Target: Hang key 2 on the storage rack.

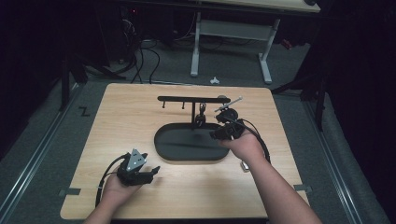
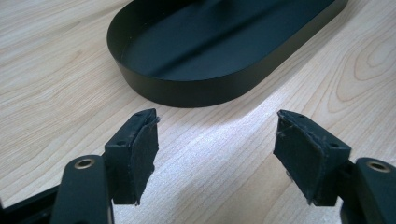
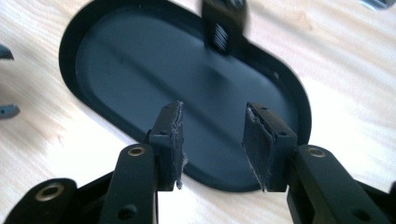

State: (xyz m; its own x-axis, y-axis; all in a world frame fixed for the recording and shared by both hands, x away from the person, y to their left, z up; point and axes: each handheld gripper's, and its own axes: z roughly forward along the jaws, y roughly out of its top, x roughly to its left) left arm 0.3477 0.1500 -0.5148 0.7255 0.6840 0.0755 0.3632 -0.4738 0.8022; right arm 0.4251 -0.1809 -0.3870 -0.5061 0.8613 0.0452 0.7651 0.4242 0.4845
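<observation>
Left gripper [image 1: 148, 171]: rests near the tray's [image 2: 187, 91] left end, jaws spread, empty — keep it clear.
Tray: mid-table, oval, black, nothing seen lying in it.
Right gripper [image 3: 212, 142]: over the tray's right end, jaws parted, empty — centre them on your target before you close.
Stand [image 1: 194, 99]: behind the tray.

blurred black post [image 3: 224, 23] above tray [image 3: 93, 28]

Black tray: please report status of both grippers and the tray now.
Left gripper open, over bare table, short of the tray. Right gripper open, above tray's end. Tray empty, untouched. Nothing in the way.
</observation>
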